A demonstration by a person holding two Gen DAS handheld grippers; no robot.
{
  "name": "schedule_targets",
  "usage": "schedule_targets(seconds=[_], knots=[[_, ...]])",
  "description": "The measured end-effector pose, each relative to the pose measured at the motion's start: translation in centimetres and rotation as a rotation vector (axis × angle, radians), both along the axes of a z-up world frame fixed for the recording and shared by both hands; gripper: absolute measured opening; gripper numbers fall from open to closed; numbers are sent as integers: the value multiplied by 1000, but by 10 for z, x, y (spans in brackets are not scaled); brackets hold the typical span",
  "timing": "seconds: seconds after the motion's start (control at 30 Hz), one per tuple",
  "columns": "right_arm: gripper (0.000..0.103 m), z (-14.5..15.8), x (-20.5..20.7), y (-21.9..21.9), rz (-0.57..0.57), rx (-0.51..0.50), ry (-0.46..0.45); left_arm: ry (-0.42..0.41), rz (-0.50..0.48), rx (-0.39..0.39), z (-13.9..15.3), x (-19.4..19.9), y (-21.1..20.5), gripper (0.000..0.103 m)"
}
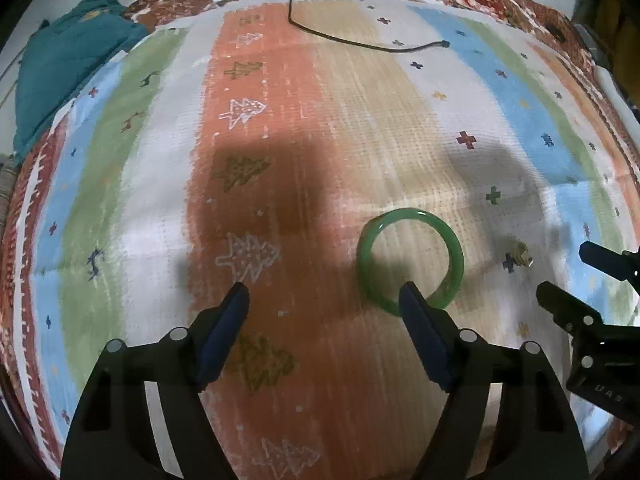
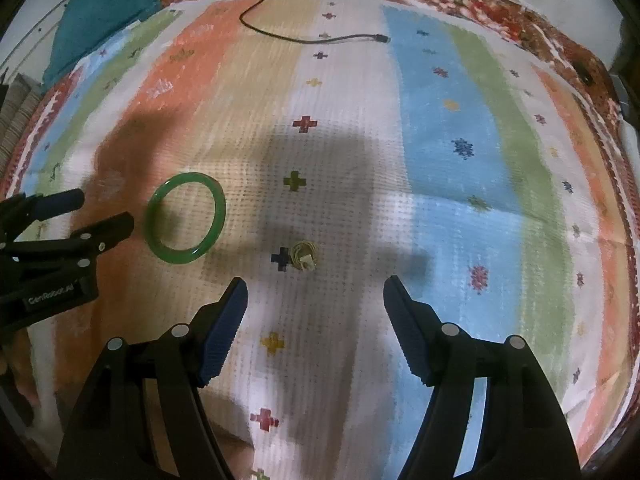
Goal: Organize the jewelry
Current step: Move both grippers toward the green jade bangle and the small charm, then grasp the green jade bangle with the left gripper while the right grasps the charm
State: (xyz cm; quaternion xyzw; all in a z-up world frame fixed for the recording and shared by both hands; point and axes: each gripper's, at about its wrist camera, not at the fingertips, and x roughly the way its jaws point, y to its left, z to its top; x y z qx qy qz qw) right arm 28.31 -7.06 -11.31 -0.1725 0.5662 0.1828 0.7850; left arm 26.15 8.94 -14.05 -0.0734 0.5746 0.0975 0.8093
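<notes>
A green bangle lies flat on the striped cloth. To its right rests a small coiled gold chain with a white tag. My left gripper hangs open just above the cloth. Its right fingertip covers the bangle's near rim, and only cloth shows between the fingers. My right gripper is open too, pointing down, with the chain just beyond the gap between its fingertips. Neither gripper holds anything.
A black cable trails across the far part of the cloth. A teal fabric bundle sits at the far left corner. A red patterned border runs round the cloth's edge.
</notes>
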Motion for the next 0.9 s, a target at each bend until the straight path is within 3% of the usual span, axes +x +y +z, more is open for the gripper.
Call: schedule_targets(seconds=[0.43, 0.6, 0.73, 0.83, 0.9], knots=[[63, -17, 14, 14, 14, -19, 33, 41, -21, 5, -17, 19, 0, 60], [44, -28, 18, 15, 15, -17, 59, 71, -69, 33, -24, 26, -10, 46], [42, -33, 19, 17, 34, -38, 56, 60, -103, 53, -30, 27, -13, 44], [34, -34, 22, 16, 28, -33, 48, 52, -106, 32, -29, 26, -11, 32], [29, -34, 22, 16, 30, -37, 40, 49, -107, 32, -30, 24, -10, 17]])
